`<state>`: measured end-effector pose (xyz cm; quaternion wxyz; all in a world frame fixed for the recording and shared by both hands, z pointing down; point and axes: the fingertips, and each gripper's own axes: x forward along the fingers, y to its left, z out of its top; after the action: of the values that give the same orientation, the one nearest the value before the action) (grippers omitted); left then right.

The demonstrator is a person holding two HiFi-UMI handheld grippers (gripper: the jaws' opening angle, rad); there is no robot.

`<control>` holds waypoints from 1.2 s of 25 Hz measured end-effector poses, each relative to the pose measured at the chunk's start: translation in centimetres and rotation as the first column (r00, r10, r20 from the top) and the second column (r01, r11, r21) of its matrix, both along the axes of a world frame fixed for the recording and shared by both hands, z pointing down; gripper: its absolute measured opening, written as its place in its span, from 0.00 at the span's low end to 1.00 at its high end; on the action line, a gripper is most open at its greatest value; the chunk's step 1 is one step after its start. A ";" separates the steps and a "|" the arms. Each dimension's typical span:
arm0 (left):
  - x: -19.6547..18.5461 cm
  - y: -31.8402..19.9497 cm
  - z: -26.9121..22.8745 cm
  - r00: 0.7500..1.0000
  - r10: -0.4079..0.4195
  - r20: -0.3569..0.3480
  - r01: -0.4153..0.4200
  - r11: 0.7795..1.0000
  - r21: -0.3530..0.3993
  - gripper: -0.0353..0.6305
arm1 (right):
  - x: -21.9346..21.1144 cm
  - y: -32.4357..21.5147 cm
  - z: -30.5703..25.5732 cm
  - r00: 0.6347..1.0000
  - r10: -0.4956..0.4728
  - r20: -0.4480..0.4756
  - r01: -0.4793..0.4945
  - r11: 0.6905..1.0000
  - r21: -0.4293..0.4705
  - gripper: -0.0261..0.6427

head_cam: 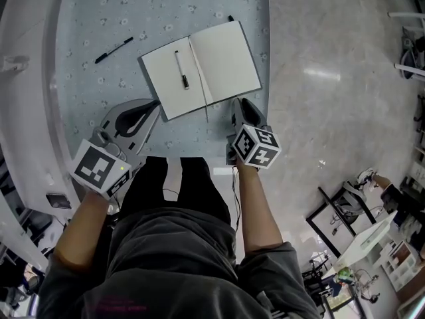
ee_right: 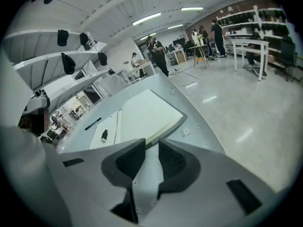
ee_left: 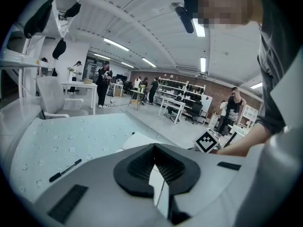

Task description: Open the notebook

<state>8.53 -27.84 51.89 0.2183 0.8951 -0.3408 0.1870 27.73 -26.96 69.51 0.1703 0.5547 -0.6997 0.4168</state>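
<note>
The notebook [head_cam: 199, 68] lies open and flat on the pale flowered table [head_cam: 133, 12], showing blank white pages. A short dark pen [head_cam: 180, 70] rests on its left page. My left gripper [head_cam: 157, 103] is at the book's near left edge, with its tips together and nothing seen between them. In the left gripper view the white notebook [ee_left: 135, 141] shows just past the left gripper [ee_left: 152, 146]. My right gripper [head_cam: 239, 104] sits just off the right page's near edge. In the right gripper view the right gripper [ee_right: 151, 145] stands slightly open and empty, the notebook [ee_right: 142, 112] just ahead.
A black marker [head_cam: 113, 50] lies loose on the table, up and to the left of the notebook. The table's right edge [head_cam: 269, 58] runs close beside the book, with shiny floor beyond. A white curved rail [head_cam: 33, 111] borders the left side. People stand far off in the room.
</note>
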 end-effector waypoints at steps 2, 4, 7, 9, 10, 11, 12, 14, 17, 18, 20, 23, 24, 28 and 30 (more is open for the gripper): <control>0.1 -0.1 0.0 1.000 0.005 -0.004 -0.005 1.000 0.000 0.05 | 0.3 0.1 -0.2 1.000 0.002 -0.013 -0.002 1.000 0.008 0.14; 0.2 -0.1 0.1 1.000 0.008 -0.006 -0.008 1.000 0.000 0.05 | 0.5 0.1 -0.4 1.000 0.001 -0.019 -0.001 1.000 0.020 0.14; 0.4 -0.1 0.1 1.000 0.012 -0.012 -0.012 1.000 0.003 0.05 | 0.8 0.0 -1.1 1.000 0.001 -0.027 0.000 0.999 0.040 0.14; 0.5 -0.1 -0.2 1.000 0.013 -0.017 -0.013 1.000 0.008 0.05 | 0.9 -0.1 -1.8 0.999 -0.002 -0.033 0.004 0.998 0.056 0.14; 0.4 -0.1 -0.4 1.000 0.013 -0.018 -0.013 1.000 0.014 0.05 | 0.8 -0.2 -2.2 0.999 -0.007 -0.038 0.009 0.998 0.067 0.14; 0.3 0.0 -0.6 1.000 0.013 -0.020 -0.013 1.000 0.020 0.05 | 0.6 -0.3 -2.7 0.999 -0.013 -0.043 0.017 0.997 0.080 0.14; 0.1 0.0 -0.9 1.000 0.012 -0.022 -0.012 1.000 0.027 0.05 | 0.4 -0.5 -3.2 0.999 -0.021 -0.050 0.026 0.995 0.095 0.14; -0.3 -0.1 -1.4 1.000 0.006 -0.027 -0.005 0.999 0.039 0.05 | -0.1 -1.0 -4.4 0.998 -0.036 -0.059 0.043 0.991 0.125 0.14; -1.3 -0.2 -2.4 0.999 -0.010 -0.038 0.012 0.998 0.054 0.05 | -1.2 -1.7 -6.3 0.996 -0.054 -0.070 0.065 0.985 0.163 0.14; -1.6 -0.2 -2.7 0.999 -0.014 -0.042 0.017 0.998 0.060 0.05 | -1.6 -1.9 -7.0 0.995 -0.059 -0.076 0.072 0.982 0.175 0.14; -2.4 -0.2 -3.5 0.999 -0.020 -0.051 0.024 0.997 0.074 0.05 | -2.3 -2.2 -8.5 0.993 -0.070 -0.092 0.087 0.976 0.201 0.14; -3.6 -0.2 -4.6 0.998 -0.030 -0.061 0.035 0.995 0.095 0.05 | -3.6 -2.6 -10.7 0.991 -0.083 -0.108 0.107 0.965 0.240 0.14; -4.1 -0.1 -5.0 0.997 -0.034 -0.064 0.040 0.994 0.101 0.05 | -4.1 -2.7 -11.5 0.990 -0.089 -0.113 0.116 0.961 0.252 0.14; -5.9 0.1 -6.8 0.996 -0.050 -0.077 0.060 0.990 0.131 0.05 | -6.2 -2.9 -14.4 0.983 -0.117 -0.139 0.155 0.942 0.299 0.14; -6.7 0.2 -7.8 0.995 -0.058 -0.085 0.070 0.987 0.147 0.05 | -7.2 -3.0 -16.0 0.980 -0.128 -0.151 0.171 0.931 0.322 0.14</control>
<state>1.80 -27.60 44.11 0.1697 0.9044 -0.3733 0.1178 20.57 -30.01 53.56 0.1494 0.5458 -0.7882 0.2419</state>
